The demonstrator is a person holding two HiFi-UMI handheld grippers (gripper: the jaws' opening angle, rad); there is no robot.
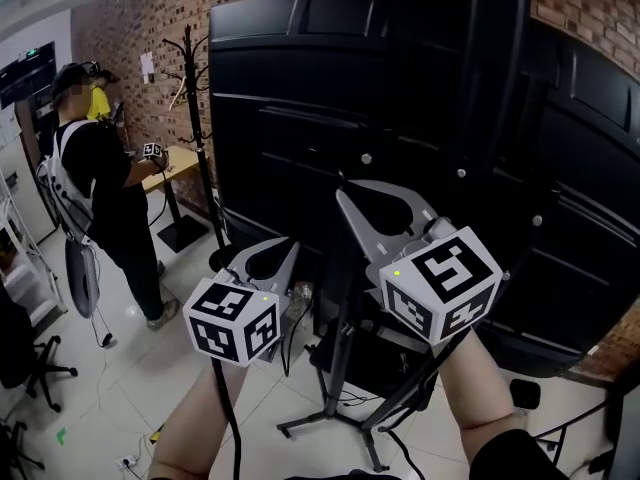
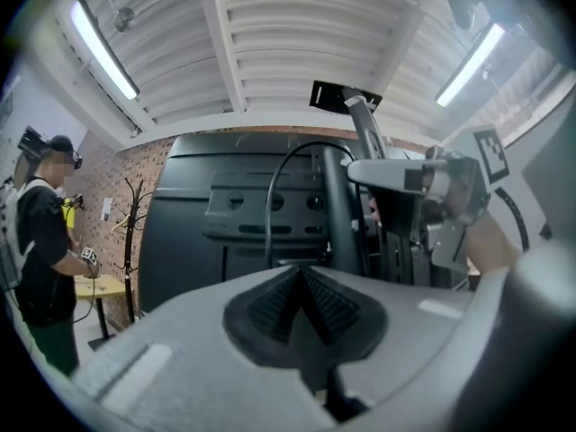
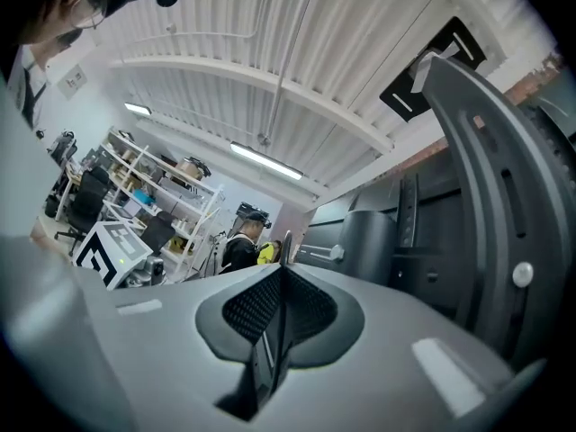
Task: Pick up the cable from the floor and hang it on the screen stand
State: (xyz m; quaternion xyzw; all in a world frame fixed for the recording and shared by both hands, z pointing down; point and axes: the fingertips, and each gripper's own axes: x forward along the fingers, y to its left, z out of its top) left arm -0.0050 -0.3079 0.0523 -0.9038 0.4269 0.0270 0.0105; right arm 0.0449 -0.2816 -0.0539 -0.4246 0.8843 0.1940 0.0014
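Both grippers are raised in front of the back of the big black screen (image 1: 300, 98) on its wheeled stand (image 1: 335, 368). My left gripper (image 1: 233, 264) is shut. A thin black cable (image 2: 270, 201) rises from its tip (image 2: 301, 273) and arcs over toward my right gripper (image 2: 396, 174). More of the cable (image 1: 225, 408) hangs down below the left gripper along my forearm. The right gripper (image 1: 343, 196) is higher and closer to the screen, shut with a thin dark strip of the cable pinched between its pads (image 3: 281, 273). The stand's upright post (image 1: 490, 88) rises at the right.
A black coat rack (image 1: 195, 118) stands left of the screen by the brick wall. A person (image 1: 100, 188) holding another gripper stands at the far left by a small table (image 1: 182, 158). An office chair (image 1: 20, 358) is at the left edge. More cables lie on the floor (image 1: 560, 433).
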